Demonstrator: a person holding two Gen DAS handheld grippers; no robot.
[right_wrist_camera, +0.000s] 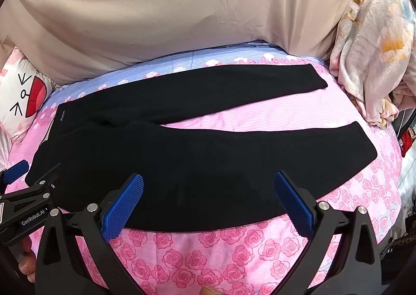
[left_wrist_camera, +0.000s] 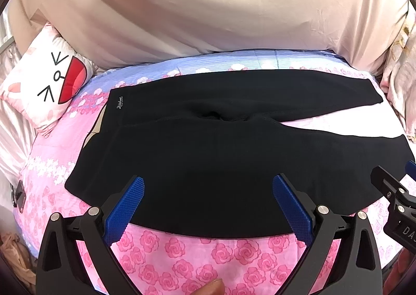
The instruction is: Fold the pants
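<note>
Left wrist view: nearest the lens, the left gripper (left_wrist_camera: 208,184) has its blue pads spread wide with nothing between them, poised above the near edge of the black pants (left_wrist_camera: 208,159), at about 6 o'clock of the garment. The right wrist view shows the same for the right gripper (right_wrist_camera: 208,184): spread wide, empty, over the near leg (right_wrist_camera: 234,154) a little further toward the cuffs.

The pants lie flat on the rose-print bed cover (right_wrist_camera: 208,256), waistband (left_wrist_camera: 111,113) toward 9 o'clock, the two legs splayed apart toward 3 o'clock with a wedge of pink cover showing between them.

Risks, as I judge them:
- The cloth is thin, dark and sits flush on a soft cover, so a pinch at the near hem could catch the bed cover along with the pants, or take only the top layer, and the fold would drag or come out skewed.
- The two grippers are close side by side; if both close near the middle, the cuff end at 3 o'clock may trail and bunch.
- A small pucker sits at the crotch (left_wrist_camera: 218,115); folding over it would lock in a crease.
- The far leg (right_wrist_camera: 221,84) angles away, so laying the near leg onto it may leave the edges misaligned.

Beyond, at 10 o'clock, a cartoon-face pillow (left_wrist_camera: 44,87) sits close to the waistband, and a bunched floral blanket (right_wrist_camera: 374,42) lies near the far cuff; a wide swing could snag either.
</note>
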